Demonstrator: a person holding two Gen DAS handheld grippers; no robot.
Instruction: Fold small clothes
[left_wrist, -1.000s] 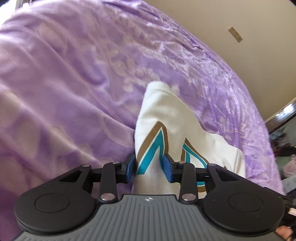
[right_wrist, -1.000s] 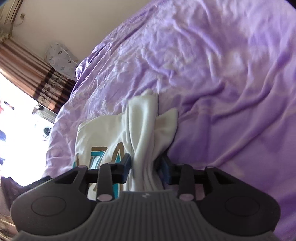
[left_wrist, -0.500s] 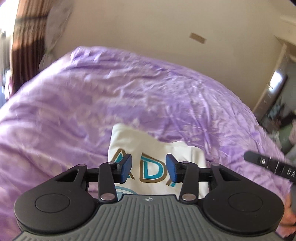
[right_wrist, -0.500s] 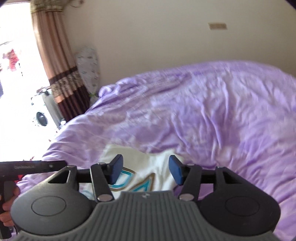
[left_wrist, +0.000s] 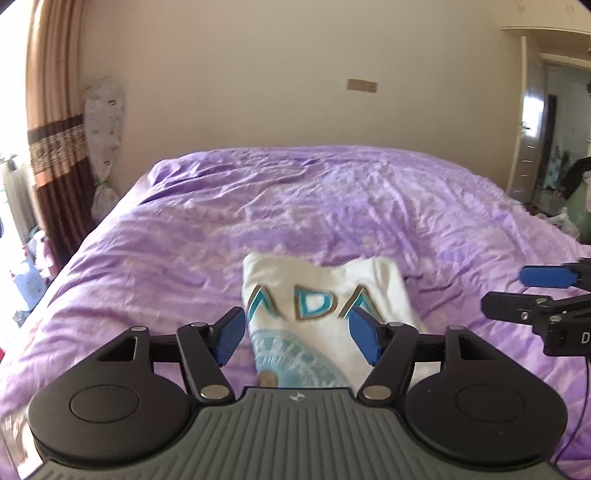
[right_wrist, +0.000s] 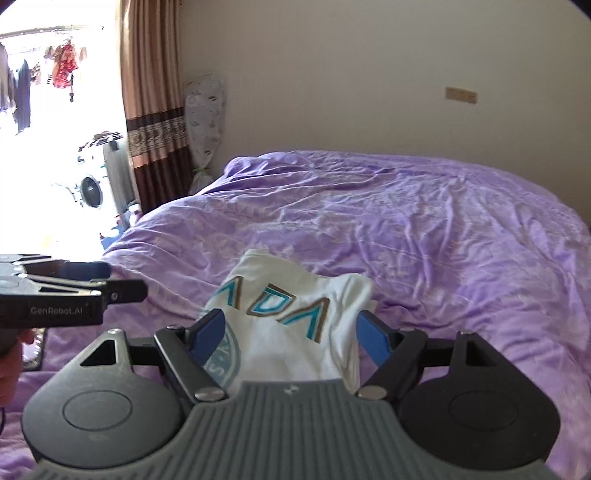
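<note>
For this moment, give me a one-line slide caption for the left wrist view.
Open left gripper above a folded white T-shirt on the purple bedspread, right gripper alongside.

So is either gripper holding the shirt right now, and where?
Nothing is held. Both the left gripper and right gripper have just been opening, jaws wide and empty; the white shirt lies on the purple bedspread.

- The white garment bears large teal-and-brown letters reading "ADA".
- The left tongs, seen from the right wrist, carry "GenRobot.AI" in pale print on the black body.
- The garment's round teal emblem has lettering too blurred to read.
</note>
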